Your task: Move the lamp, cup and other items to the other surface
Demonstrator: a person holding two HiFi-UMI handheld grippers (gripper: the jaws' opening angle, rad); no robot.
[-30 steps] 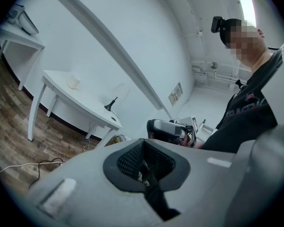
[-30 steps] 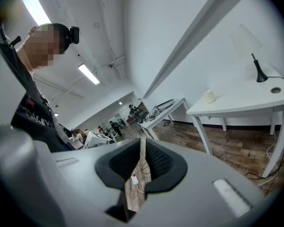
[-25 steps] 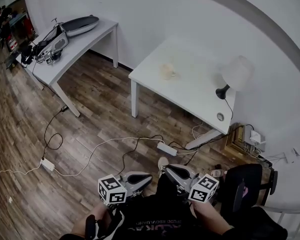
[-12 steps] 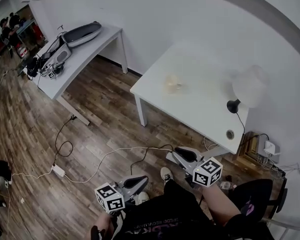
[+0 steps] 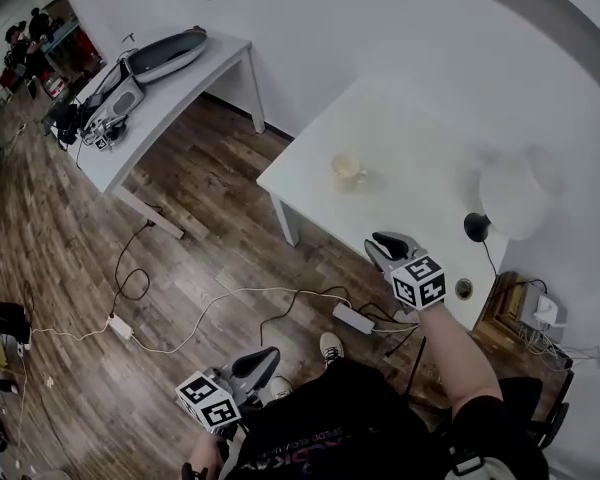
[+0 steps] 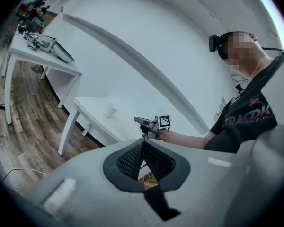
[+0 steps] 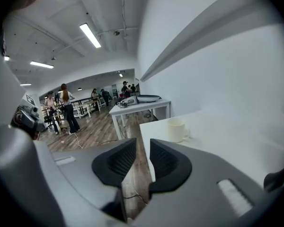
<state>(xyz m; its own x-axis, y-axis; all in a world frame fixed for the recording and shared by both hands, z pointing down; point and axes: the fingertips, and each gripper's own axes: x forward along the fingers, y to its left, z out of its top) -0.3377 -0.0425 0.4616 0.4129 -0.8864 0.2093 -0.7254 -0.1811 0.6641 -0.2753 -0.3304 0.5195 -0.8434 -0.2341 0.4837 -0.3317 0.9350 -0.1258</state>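
Step in hand, by my read: approach for a first pick. Nothing's been shifted yet. The cup [image 5: 347, 169] and lamp [image 5: 508, 198] both stand on the near worktop [image 5: 400, 128], cup toward the middle, lamp at the 3 o'c end, well apart. The destination is prob the far worktop [image 5: 215, 58] at 10 o'c in head view, which already carries gear [image 5: 130, 83].

The right gripper [image 5: 385, 240] is at the near worktop's front edge, w/ the cup at its 11 o'c and the lamp at its 2 o'c. Its fingers [image 7: 123, 157] are spread a little w/ nothing btwn them, and they've just been opening. The left gripper [image 5: 265, 356] hangs low by the person's body at 7 o'c. Its fingers [image 6: 130, 160] are pressed together at the tips, empty.

Next move, as I judge it: bring the right gripper in on the cup. The gap looks too narrow for the cup body, so open wider or go for the rim or handle [image 7: 188, 134], then carry it across. The lamp prob needs more care, as the shade looks top-heavy.

View diffs:
- **Right gripper view:** shows the finger gap, the cup ahead at 1 o'c and people [image 7: 66, 108] in the far room. I can't make out the lamp there.
- **Head view:** the only one giving the lamp, both worktops' layout and the floor cables [image 5: 210, 308].
- **Left gripper view:** shows the right gripper side-on, w/ the cup beyond at 10 o'c.
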